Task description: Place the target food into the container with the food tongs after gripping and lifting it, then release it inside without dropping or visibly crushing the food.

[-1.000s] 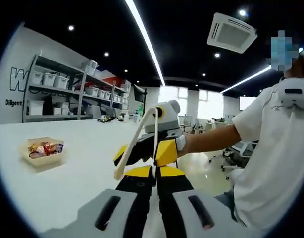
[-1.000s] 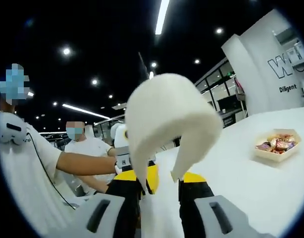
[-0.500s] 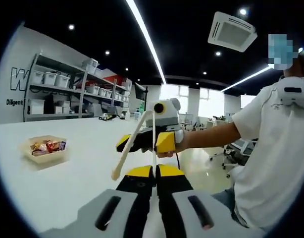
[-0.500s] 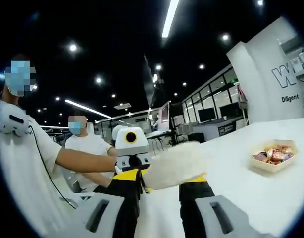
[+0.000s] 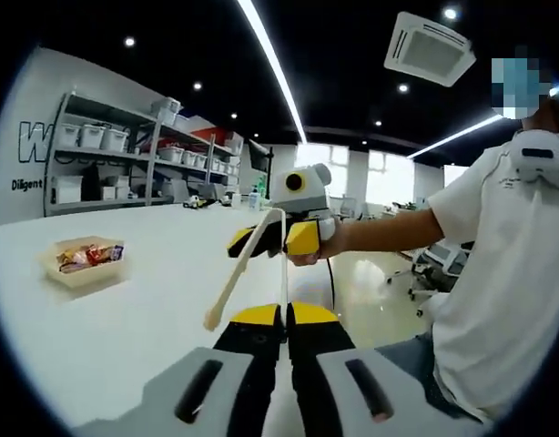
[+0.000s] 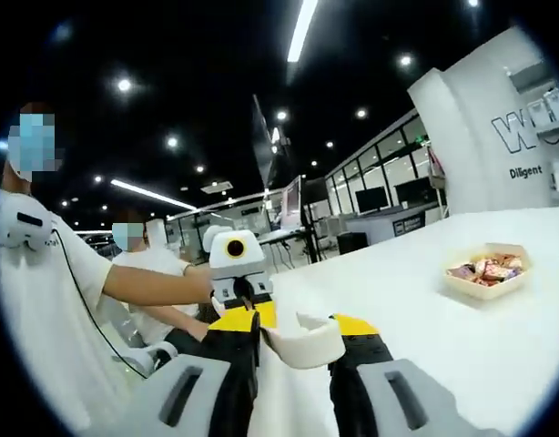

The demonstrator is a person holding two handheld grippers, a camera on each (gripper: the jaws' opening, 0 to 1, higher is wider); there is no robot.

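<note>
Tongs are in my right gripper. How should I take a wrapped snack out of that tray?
Probably from above: the tray is open-topped with low walls, and the wrapped snacks lie heaped inside. Close the food tongs gently across the narrow middle of a top piece. Single wrappers are too small here to choose one.

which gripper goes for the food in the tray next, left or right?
Right. The right gripper is shut on the tongs, and the tray of wrapped food lies ahead of it on the table. The left gripper is shut and holds nothing.
</note>
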